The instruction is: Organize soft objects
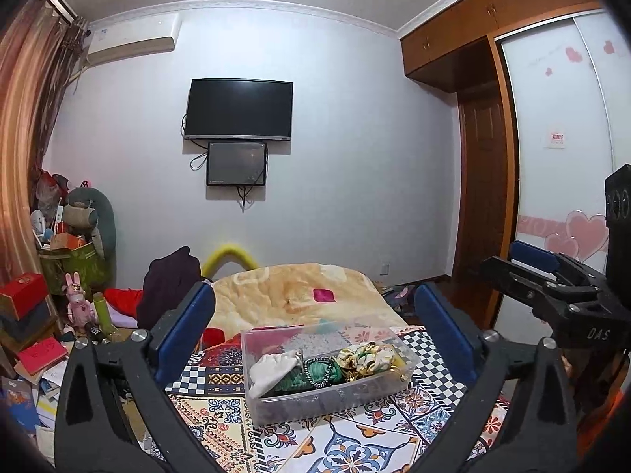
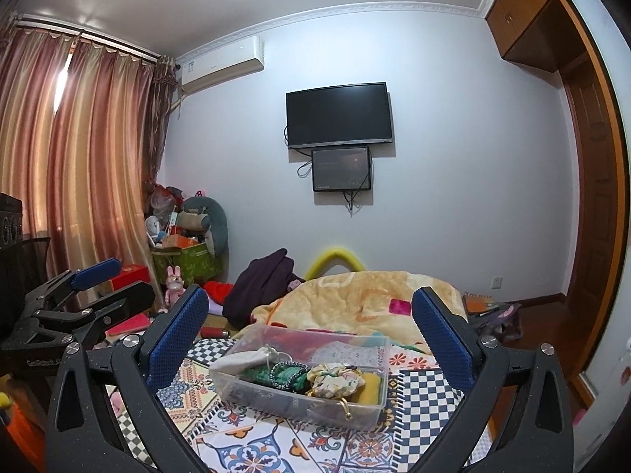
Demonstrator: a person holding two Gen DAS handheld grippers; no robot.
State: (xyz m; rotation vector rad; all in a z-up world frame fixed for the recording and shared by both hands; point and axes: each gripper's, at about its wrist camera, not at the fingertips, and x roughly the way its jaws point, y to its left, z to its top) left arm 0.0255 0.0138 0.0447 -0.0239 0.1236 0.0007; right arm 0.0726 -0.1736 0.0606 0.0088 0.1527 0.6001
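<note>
A clear plastic box (image 1: 299, 406) sits on the patterned bedspread (image 1: 355, 441) and also shows in the right wrist view (image 2: 244, 394). It holds a white pouch (image 1: 272, 366), a green scrunchie (image 1: 319, 372), a floral scrunchie (image 1: 366, 356) and a yellow cloth (image 2: 372, 388). My left gripper (image 1: 315, 315) is open and empty, held above the box on the near side. My right gripper (image 2: 311, 315) is open and empty, likewise above the box. Each gripper shows at the edge of the other's view.
A cream blanket (image 1: 299, 291) lies bunched beyond the box, with a dark garment (image 1: 169, 283) at its left. Boxes, books and toys crowd the floor at the left (image 1: 39, 335). A wardrobe (image 1: 552, 157) stands on the right. A TV (image 1: 238, 108) hangs on the far wall.
</note>
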